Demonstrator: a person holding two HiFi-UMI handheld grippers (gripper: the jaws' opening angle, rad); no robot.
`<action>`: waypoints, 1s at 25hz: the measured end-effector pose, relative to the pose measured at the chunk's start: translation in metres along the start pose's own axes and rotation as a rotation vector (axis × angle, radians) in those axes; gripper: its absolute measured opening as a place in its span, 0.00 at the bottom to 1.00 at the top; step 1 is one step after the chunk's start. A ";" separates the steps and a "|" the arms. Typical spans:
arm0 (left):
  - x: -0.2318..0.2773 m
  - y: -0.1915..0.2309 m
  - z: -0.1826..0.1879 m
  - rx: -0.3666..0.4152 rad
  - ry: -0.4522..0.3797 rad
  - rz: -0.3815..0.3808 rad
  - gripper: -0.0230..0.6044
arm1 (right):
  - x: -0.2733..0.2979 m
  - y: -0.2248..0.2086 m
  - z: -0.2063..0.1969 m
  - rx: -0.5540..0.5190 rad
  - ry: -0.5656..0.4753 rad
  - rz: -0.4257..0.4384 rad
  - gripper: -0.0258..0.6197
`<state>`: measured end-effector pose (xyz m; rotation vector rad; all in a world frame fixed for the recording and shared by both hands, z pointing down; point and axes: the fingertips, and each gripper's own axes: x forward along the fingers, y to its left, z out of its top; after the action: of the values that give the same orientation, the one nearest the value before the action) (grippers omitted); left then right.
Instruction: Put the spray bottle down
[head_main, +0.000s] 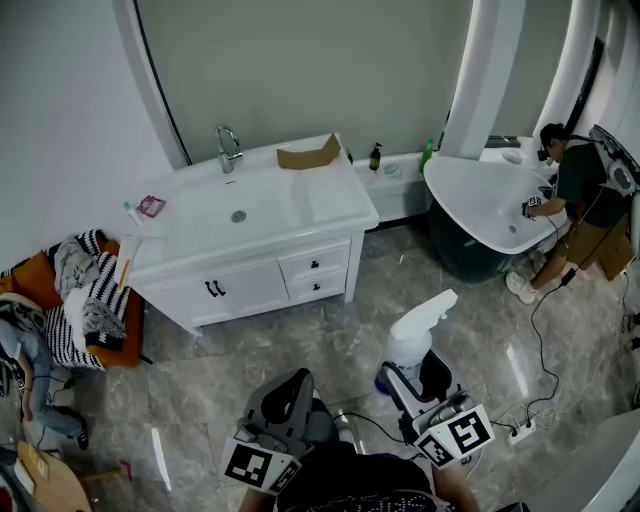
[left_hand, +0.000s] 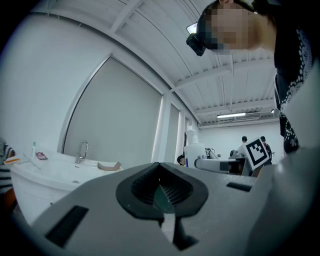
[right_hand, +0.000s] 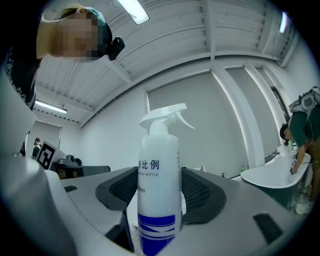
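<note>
Your right gripper (right_hand: 159, 197) is clamped on the spray bottle (right_hand: 159, 165), with both pads pressed to its white body and the bottle upright, nozzle on top. In the head view the bottle sits lower centre-right, over the marble floor (head_main: 300, 340). Your left gripper (left_hand: 161, 194), lower centre, has its jaws closed together on nothing. The white vanity (head_main: 335, 205) stands upper left.

Left tongs (head_main: 292, 383) held low with jaws together, right tongs (head_main: 412, 378) clamped on the spray bottle (head_main: 410, 338).
</note>
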<state>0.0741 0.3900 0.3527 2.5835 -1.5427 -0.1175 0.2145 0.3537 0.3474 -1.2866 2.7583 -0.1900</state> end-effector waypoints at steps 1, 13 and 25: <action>0.005 0.006 0.001 -0.004 0.001 -0.005 0.04 | 0.007 -0.003 0.000 0.005 0.001 -0.005 0.47; 0.068 0.110 0.031 0.000 -0.002 -0.060 0.04 | 0.118 -0.021 0.013 0.001 -0.011 -0.078 0.47; 0.095 0.168 0.032 0.008 0.000 -0.084 0.04 | 0.169 -0.029 0.007 0.009 -0.022 -0.135 0.47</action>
<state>-0.0312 0.2255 0.3461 2.6548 -1.4380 -0.1202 0.1286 0.2051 0.3394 -1.4643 2.6504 -0.1956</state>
